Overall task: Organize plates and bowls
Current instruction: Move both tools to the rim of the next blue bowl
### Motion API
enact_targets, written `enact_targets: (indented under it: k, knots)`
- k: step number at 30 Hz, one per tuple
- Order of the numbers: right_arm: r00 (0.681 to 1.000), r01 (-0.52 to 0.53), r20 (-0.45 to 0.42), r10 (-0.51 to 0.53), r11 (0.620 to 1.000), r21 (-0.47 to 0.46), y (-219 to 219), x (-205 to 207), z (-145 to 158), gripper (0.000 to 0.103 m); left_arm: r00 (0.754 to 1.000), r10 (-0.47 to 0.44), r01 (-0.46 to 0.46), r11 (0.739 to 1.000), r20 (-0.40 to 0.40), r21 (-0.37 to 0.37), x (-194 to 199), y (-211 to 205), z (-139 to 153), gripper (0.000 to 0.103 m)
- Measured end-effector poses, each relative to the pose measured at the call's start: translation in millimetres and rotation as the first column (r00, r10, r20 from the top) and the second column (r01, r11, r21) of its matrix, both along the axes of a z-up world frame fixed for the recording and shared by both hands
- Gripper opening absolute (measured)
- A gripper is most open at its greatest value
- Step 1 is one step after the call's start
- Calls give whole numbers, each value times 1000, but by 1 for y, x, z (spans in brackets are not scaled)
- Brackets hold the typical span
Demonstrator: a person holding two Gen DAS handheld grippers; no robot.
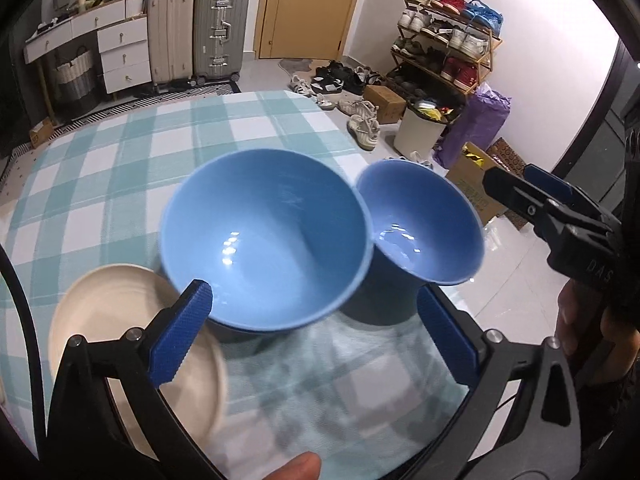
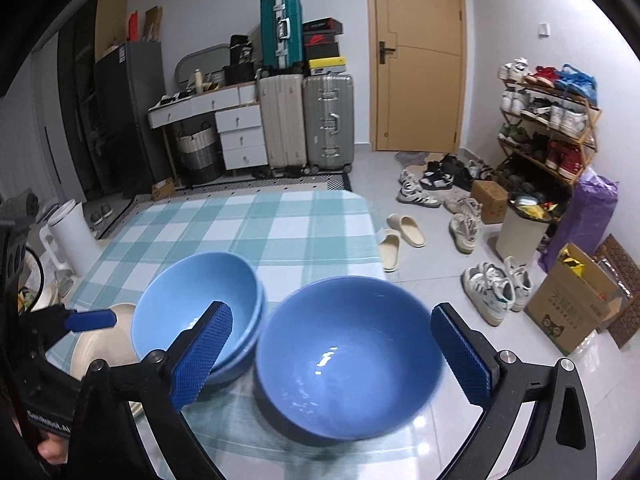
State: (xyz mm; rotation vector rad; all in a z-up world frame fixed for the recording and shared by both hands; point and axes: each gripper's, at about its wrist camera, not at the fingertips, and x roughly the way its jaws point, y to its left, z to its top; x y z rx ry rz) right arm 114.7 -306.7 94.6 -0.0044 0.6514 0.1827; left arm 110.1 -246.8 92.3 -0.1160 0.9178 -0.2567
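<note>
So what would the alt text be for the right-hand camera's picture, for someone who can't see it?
Open right gripper with blue fingers above a single blue bowl on a table with a checked cloth. To its left sit stacked blue bowls and a cream plate, with the left gripper over the plate.

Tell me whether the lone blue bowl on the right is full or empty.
Empty: the lone bowl shows its bare, shiny blue bottom in both views, with nothing inside.
</note>
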Motion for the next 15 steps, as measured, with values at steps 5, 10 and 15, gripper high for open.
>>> enact_targets:
  k: [5, 10, 15]
  knots:
    - [1000, 30, -4, -30, 999, 12, -29, -10, 4, 102, 1000, 3, -4, 999, -22, -46, -5, -25, -1, 102]
    - [998, 51, -19, -51, 999, 1, -51, -15, 0, 102, 999, 5, -8, 998, -36, -68, -9, -47, -2, 102]
    - [997, 72, -34, -72, 997, 9, -72, -19, -5, 102, 996, -33, 25, 995, -78, -101, -8, -66, -4, 98]
